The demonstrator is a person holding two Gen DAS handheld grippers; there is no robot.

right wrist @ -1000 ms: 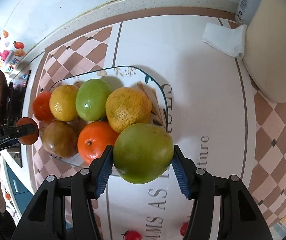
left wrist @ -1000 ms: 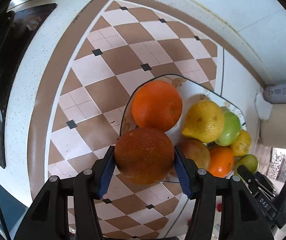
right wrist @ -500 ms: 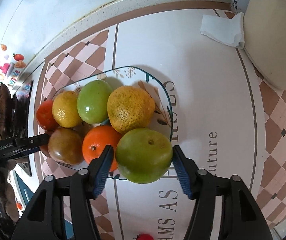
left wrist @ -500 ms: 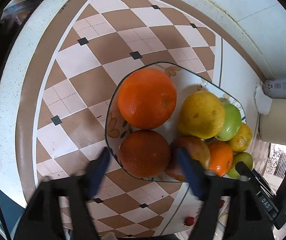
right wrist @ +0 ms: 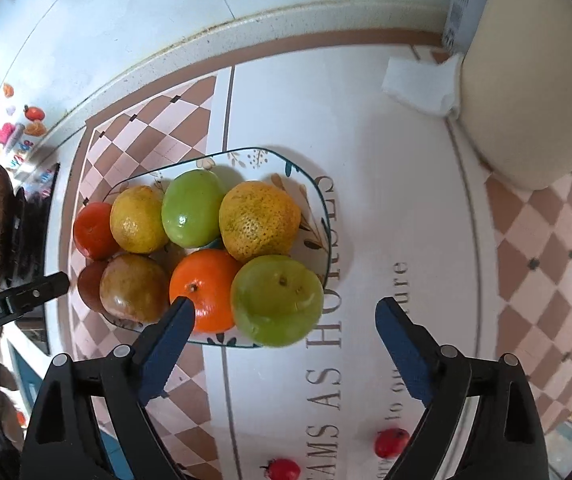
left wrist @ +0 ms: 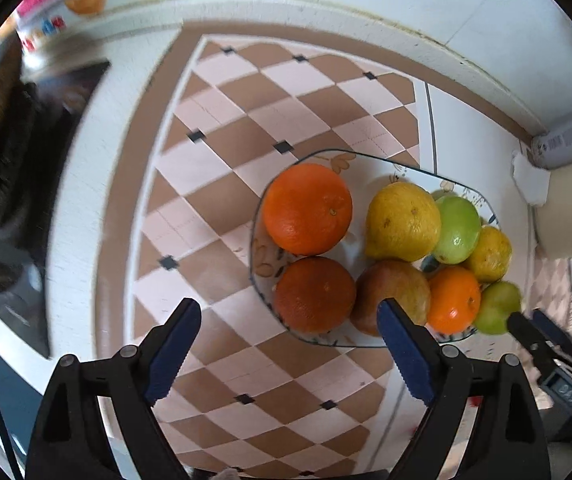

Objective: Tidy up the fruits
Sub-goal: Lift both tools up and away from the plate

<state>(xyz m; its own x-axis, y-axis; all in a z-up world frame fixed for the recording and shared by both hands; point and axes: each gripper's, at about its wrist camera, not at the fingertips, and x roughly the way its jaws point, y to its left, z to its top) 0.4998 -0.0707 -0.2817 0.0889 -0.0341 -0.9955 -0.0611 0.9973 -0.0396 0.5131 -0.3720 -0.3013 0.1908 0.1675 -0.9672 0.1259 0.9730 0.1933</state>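
We are looking at the release step: both tongs are hanging wide apart, gripping nothing. The left tongs point(left wrist: 287, 326) are sitting just short of the dark orange point(left wrist: 314, 294) lying on the plate point(left wrist: 260, 248), apparently clear of it; the right tongs point(right wrist: 284, 322) are flanking the green fruit point(right wrist: 277, 300) at the plate's near edge. Next, we are judging, both need to back straight off without nudging the pile.
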